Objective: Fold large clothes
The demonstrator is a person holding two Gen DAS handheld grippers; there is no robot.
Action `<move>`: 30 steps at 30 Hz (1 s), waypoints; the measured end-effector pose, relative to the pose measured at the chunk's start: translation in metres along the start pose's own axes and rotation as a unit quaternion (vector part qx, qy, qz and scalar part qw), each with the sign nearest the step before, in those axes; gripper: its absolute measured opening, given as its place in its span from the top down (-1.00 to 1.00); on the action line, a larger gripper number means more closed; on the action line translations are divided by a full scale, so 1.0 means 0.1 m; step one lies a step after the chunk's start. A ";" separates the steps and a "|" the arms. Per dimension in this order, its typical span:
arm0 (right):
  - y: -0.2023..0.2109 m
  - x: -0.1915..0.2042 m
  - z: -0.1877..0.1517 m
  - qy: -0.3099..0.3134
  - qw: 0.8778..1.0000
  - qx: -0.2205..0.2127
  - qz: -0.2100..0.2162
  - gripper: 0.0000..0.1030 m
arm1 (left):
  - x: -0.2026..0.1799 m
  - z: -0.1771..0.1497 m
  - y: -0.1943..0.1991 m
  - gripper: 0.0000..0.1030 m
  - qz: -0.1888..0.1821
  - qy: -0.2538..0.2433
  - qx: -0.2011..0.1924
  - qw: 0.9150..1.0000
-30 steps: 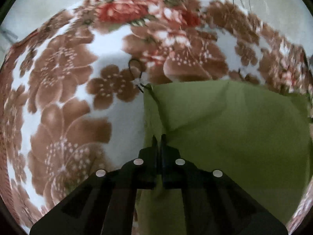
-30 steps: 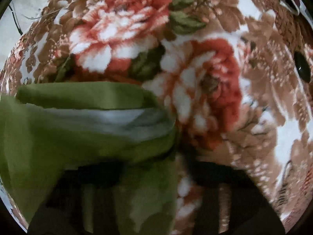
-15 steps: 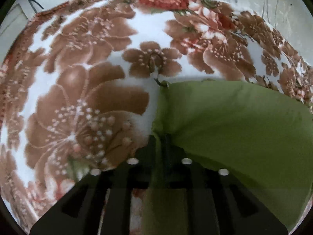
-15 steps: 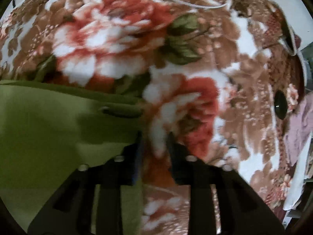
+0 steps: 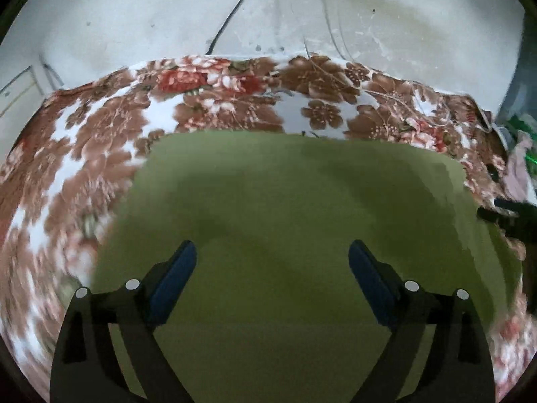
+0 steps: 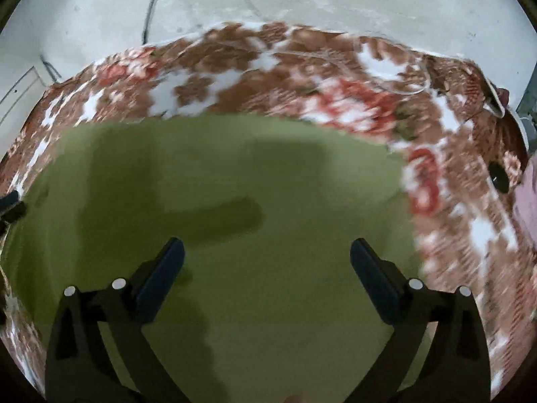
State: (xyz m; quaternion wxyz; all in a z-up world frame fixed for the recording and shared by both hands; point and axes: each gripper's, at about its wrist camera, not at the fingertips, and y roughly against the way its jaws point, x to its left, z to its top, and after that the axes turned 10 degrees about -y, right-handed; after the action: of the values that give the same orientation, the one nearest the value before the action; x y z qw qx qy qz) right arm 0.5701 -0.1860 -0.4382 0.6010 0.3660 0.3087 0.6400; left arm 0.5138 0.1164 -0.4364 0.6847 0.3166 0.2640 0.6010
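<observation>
An olive-green garment point(image 5: 285, 208) lies flat and smooth on a floral blanket point(image 5: 100, 127). It also fills the middle of the right wrist view point(image 6: 235, 208). My left gripper point(image 5: 272, 258) is open and empty above the cloth, blue pads wide apart. My right gripper point(image 6: 266, 255) is open and empty above the cloth too. The tip of the right gripper shows at the right edge of the left wrist view point(image 5: 506, 216), and the left gripper at the left edge of the right wrist view point(image 6: 10, 206).
The brown, red and white floral blanket point(image 6: 453, 201) surrounds the garment. A pale wall point(image 5: 302, 10) with a dark cable point(image 5: 231, 13) rises behind. A pinkish cloth pile point(image 5: 518, 174) and a small black object point(image 6: 499, 176) lie at the right.
Both grippers let go of the green garment and opened wide. Both pulled back and up, so the whole folded cloth and the wall behind now show.
</observation>
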 end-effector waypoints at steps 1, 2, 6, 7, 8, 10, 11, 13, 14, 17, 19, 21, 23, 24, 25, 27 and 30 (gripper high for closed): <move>-0.03 0.12 -0.11 -0.005 1.000 0.007 -0.006 -0.90 | -0.12 -0.10 -0.07 -0.76 0.000 0.017 0.005 1.000; -0.08 0.18 -0.18 -0.010 1.000 0.011 -0.011 -0.90 | -0.17 -0.16 -0.11 -0.76 0.001 0.024 0.007 1.000; -0.29 0.24 -0.44 -0.010 0.999 0.020 -0.044 -0.90 | -0.26 -0.39 -0.28 -0.76 0.040 0.021 0.031 0.998; -0.35 0.17 -0.45 -0.013 0.998 0.022 -0.049 -0.90 | -0.22 -0.46 -0.33 -0.77 0.055 0.020 0.044 0.997; -0.36 0.13 -0.49 -0.017 0.998 0.022 -0.056 -0.90 | -0.17 -0.50 -0.33 -0.78 0.064 0.017 0.045 0.997; -0.33 0.07 -0.57 -0.014 0.997 0.016 -0.073 -0.90 | -0.10 -0.57 -0.27 -0.78 0.086 -0.003 0.041 0.995; -0.32 0.03 -0.59 -0.012 0.997 0.015 -0.080 -0.90 | -0.06 -0.59 -0.24 -0.78 0.094 -0.015 0.040 0.995; -0.32 -0.08 -0.64 -0.018 0.996 0.020 -0.089 -0.90 | 0.07 -0.65 -0.20 -0.78 0.113 -0.043 0.042 0.992; -0.32 -0.14 -0.65 -0.020 0.995 0.022 -0.095 -0.90 | 0.13 -0.67 -0.19 -0.78 0.123 -0.046 0.046 0.990; -0.32 -0.32 -0.69 -0.023 0.993 0.027 -0.109 -0.90 | 0.50 -0.74 -0.14 -0.83 0.140 -0.019 0.059 0.988; -0.33 -0.41 -0.70 -0.025 0.993 0.032 -0.113 -0.90 | 0.75 -0.77 -0.10 -0.88 0.140 -0.002 0.063 0.988; -0.30 -0.49 -0.71 -0.027 0.991 0.036 -0.124 -0.90 | 0.88 -0.76 -0.06 -0.88 0.141 0.002 0.064 0.988; -0.26 -0.53 -0.70 -0.029 0.990 0.042 -0.134 -0.90 | 0.96 -0.74 0.02 -0.88 0.153 -0.003 0.062 0.986; -0.24 -0.54 -0.69 -0.033 0.989 0.045 -0.137 -0.90 | 0.97 -0.71 0.04 -0.86 0.159 -0.007 0.060 0.985; -0.18 -0.55 -0.68 -0.044 0.988 0.050 -0.139 -0.90 | 0.99 -0.68 0.14 -0.86 0.158 -0.010 0.053 0.986; 0.02 -0.51 -0.64 -0.059 0.989 0.039 -0.126 -0.90 | 0.97 -0.63 0.36 -0.86 0.138 0.000 0.036 0.990; 0.34 -0.30 -0.63 -0.064 0.994 0.013 -0.084 -0.91 | 0.99 -0.62 0.93 -0.89 0.069 0.054 -0.014 0.996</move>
State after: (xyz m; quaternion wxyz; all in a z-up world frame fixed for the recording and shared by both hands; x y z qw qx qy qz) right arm 0.4989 -0.2157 -0.4469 0.6661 0.3870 0.3075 0.5585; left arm 0.4209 0.2288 -0.4058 0.6306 0.2913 0.2694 0.6670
